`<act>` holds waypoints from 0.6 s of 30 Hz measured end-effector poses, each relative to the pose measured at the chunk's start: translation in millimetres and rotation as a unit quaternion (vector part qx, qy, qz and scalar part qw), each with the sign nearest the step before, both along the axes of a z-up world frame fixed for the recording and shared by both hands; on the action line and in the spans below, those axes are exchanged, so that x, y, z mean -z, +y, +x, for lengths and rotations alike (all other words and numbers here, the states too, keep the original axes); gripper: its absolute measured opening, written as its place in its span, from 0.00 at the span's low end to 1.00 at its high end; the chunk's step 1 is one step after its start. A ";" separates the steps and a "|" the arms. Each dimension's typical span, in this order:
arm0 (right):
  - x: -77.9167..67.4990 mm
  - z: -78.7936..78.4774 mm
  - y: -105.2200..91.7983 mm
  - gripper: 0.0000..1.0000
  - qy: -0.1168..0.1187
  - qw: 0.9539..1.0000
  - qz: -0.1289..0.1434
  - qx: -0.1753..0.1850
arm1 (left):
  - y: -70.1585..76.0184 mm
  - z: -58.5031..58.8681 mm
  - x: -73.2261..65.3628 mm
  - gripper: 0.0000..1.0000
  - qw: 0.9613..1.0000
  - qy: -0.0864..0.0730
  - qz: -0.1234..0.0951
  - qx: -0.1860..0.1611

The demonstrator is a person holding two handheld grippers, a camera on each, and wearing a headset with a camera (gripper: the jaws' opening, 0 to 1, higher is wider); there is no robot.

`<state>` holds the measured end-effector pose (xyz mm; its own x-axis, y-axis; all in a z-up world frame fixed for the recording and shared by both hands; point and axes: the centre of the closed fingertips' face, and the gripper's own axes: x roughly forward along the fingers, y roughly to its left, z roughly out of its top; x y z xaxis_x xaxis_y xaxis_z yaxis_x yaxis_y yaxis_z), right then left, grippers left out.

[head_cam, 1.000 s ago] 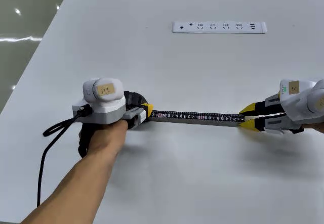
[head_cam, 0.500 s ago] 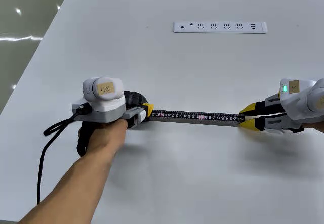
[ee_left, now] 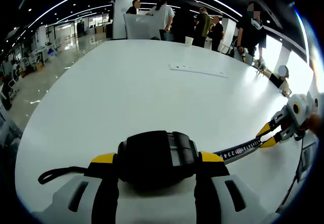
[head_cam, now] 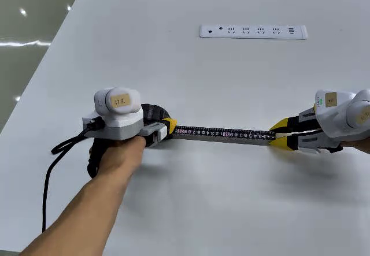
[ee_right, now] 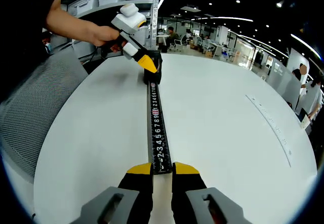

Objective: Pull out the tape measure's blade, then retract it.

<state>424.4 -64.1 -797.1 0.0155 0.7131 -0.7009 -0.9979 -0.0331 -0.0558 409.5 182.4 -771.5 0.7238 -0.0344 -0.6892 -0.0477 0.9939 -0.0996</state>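
Pinching blade (head_cam: 222, 133), right tongs (head_cam: 276, 134) level.

The right gripper (head_cam: 278, 134), clamped on the blade (head_cam: 222, 133) tip, has come slightly left toward the case (head_cam: 152, 113). A little less blade lies out between them than a second ago.

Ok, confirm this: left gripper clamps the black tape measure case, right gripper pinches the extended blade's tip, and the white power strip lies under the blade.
No: the head view shows the white power strip lying apart from the blade, farther up the white table. The left gripper clamps the black tape measure case, and the right gripper pinches the blade's tip.
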 end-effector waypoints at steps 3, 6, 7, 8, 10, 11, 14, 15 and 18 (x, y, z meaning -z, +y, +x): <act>-0.3 -0.1 0.9 0.09 0.001 1.000 0.000 0.001 | 0.3 0.0 0.1 0.55 1.000 0.001 -0.001 0.000; -0.4 0.0 2.1 0.09 0.001 1.000 0.000 0.001 | 0.4 0.0 0.2 0.55 1.000 0.000 -0.001 -0.001; -0.4 -0.1 2.9 0.09 0.001 1.000 0.001 0.001 | 0.3 0.0 0.2 0.55 1.000 0.000 -0.002 0.000; -0.5 -0.1 3.5 0.09 0.001 1.000 0.001 0.001 | 0.1 0.0 0.2 0.55 1.000 0.001 -0.002 0.000; -0.5 0.1 4.9 0.09 0.002 1.000 0.001 0.000 | 0.2 0.1 0.3 0.55 1.000 0.000 -0.002 0.000; -0.7 -0.1 6.0 0.09 0.001 1.000 0.001 0.000 | 0.2 0.2 0.4 0.56 1.000 0.000 -0.003 0.000; -0.8 -0.2 8.7 0.09 0.001 1.000 0.002 -0.001 | 0.3 0.5 0.7 0.56 1.000 0.001 -0.003 0.002; -0.8 0.0 9.1 0.09 0.001 1.000 0.002 -0.001 | 0.4 0.6 0.8 0.56 1.000 0.001 -0.003 0.002; -0.9 0.3 10.6 0.09 0.001 1.000 0.002 -0.002 | 0.5 0.7 0.9 0.56 1.000 0.001 -0.004 0.001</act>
<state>424.7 -53.5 -796.2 0.0114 0.7163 -0.6977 -0.9979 -0.0359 -0.0533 410.3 182.9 -772.3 0.7223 -0.0417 -0.6903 -0.0456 0.9931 -0.1077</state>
